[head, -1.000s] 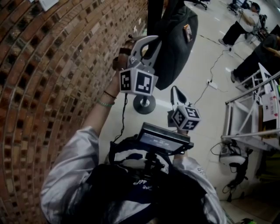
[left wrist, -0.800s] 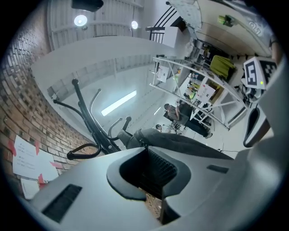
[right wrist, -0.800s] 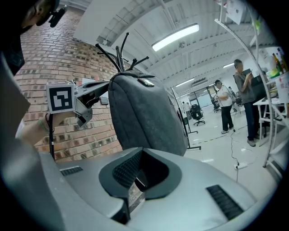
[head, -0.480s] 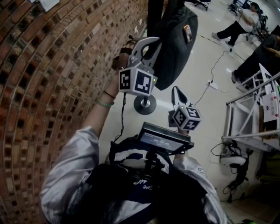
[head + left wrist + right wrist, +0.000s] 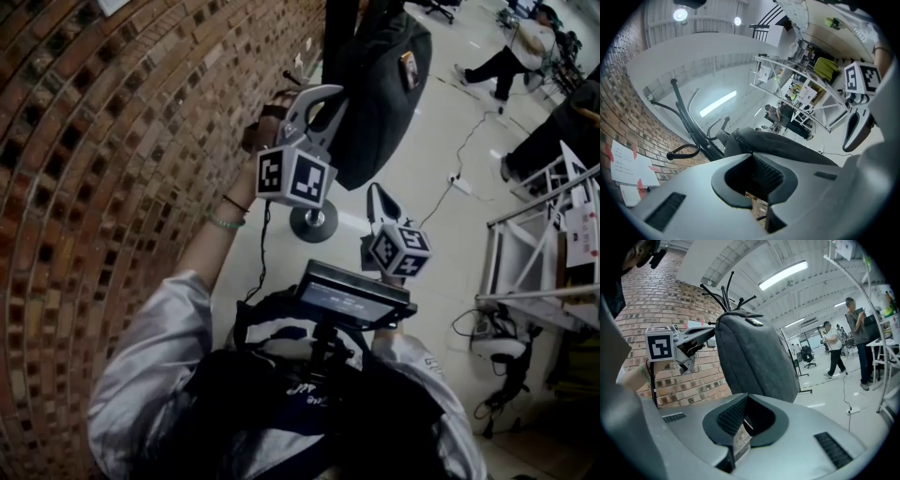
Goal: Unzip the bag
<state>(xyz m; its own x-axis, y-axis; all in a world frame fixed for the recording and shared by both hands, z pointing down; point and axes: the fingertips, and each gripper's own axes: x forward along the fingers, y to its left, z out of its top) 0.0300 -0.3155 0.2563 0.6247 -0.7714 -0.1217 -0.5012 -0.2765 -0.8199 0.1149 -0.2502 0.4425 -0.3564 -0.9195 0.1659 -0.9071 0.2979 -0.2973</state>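
Note:
A dark grey bag [image 5: 380, 84] hangs from a black coat stand [image 5: 311, 223] beside the brick wall. My left gripper [image 5: 325, 96] is raised against the bag's left edge, its jaws shut. In the left gripper view the closed jaws [image 5: 757, 161] point at the bag's top [image 5: 783, 145]; nothing shows between them, and no zipper pull can be made out. My right gripper [image 5: 378, 202] hangs lower, below the bag and apart from it, jaws together and empty. From the right gripper view the bag [image 5: 750, 357] fills the middle, with the left gripper [image 5: 693, 341] at its left side.
The brick wall [image 5: 112, 169] runs close along the left. A metal frame [image 5: 534, 234] stands at the right, and a cable with a power strip [image 5: 457, 181] lies on the floor. Seated people [image 5: 511, 56] are at the far right. A small screen [image 5: 354, 295] sits at my chest.
The left gripper stays at the bag's edge, shifted very slightly up and right in the view. The right gripper holds its place. A seated person at the back has shifted their legs.

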